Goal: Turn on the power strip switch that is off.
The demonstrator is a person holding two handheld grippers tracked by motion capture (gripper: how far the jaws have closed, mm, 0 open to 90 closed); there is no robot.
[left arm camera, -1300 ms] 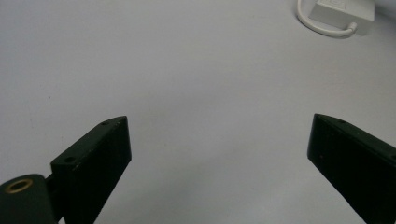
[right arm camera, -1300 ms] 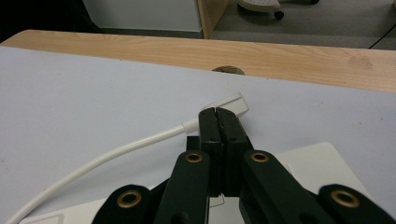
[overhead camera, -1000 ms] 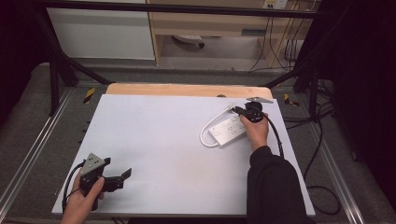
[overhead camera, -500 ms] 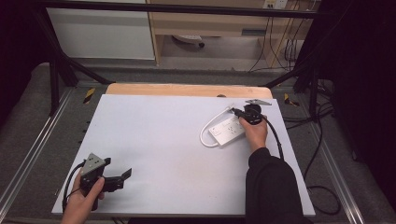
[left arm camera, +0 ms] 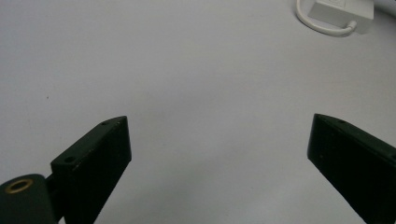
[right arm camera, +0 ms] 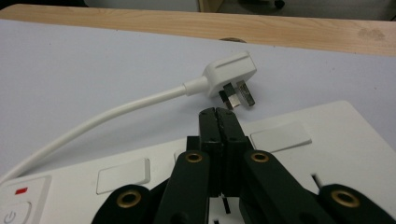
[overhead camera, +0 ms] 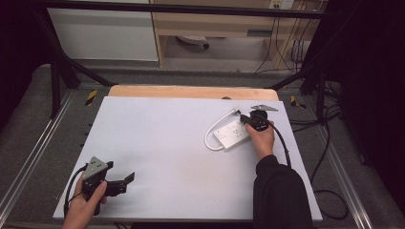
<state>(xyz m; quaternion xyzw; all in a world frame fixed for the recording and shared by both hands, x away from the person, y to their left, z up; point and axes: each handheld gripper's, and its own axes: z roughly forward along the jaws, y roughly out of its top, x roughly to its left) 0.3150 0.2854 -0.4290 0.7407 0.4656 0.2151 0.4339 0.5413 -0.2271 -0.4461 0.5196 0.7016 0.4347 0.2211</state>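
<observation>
Hovering our right gripper point(right arm camera: 218, 112), fingers pressed together and empty, over the power strip point(overhead camera: 232, 135) at the counter's point(overhead camera: 157, 138) right; nothing has shifted. Left gripper point(left arm camera: 219, 154) wide, empty.

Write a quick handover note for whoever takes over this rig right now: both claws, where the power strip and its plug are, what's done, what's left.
Left claw: jaws wide open, nothing between them, near the front left of the white table.
Right claw: jaws shut together, empty, over the white plastic power strip at the table's right.
The strip's white three-pin plug lies on the table just beyond the right claw's tips, prongs toward the strip, not held.
Done: nothing gripped or plugged in.
Left, probably: open the right claw and grasp the plug.
</observation>
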